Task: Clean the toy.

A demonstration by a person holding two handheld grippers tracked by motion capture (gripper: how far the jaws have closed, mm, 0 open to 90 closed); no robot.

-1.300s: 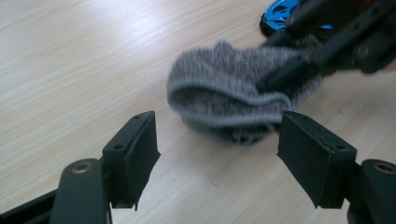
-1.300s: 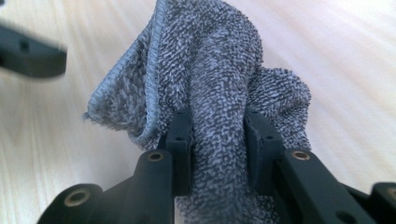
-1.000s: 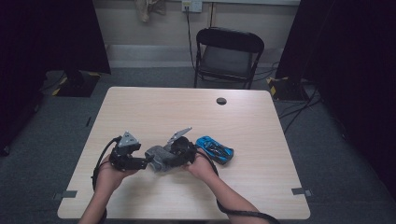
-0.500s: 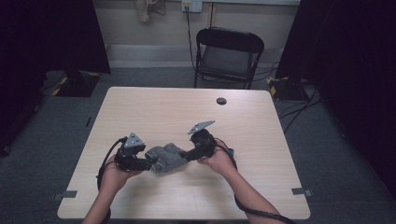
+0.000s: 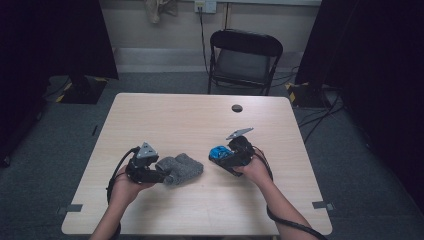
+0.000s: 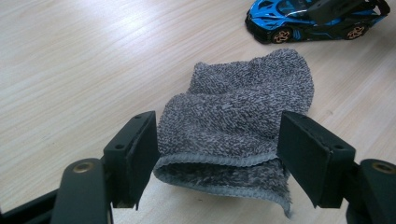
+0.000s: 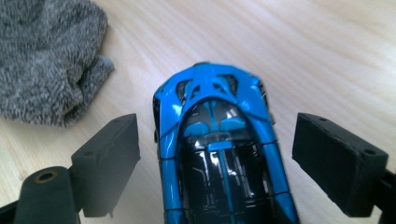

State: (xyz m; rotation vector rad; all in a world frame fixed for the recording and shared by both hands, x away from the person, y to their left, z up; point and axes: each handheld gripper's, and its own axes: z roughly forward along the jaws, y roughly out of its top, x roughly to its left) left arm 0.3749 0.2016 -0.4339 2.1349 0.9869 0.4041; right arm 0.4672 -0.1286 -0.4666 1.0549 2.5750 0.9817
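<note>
Over blue toy car (image 7: 219,154): right hand-held gripper (image 7: 217,163), agape

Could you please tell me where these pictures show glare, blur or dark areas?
High view: the room around the table is very dark and the tabletop evenly lit. Left gripper view: sharp on the grey sock, with a pale sheen on the wood at the top. Right gripper view: glare streaks on the toy car and soft focus on the near left jaw.

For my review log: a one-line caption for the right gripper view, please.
Open right gripper straddles a blue toy car without touching it; grey sock lies nearby.
</note>
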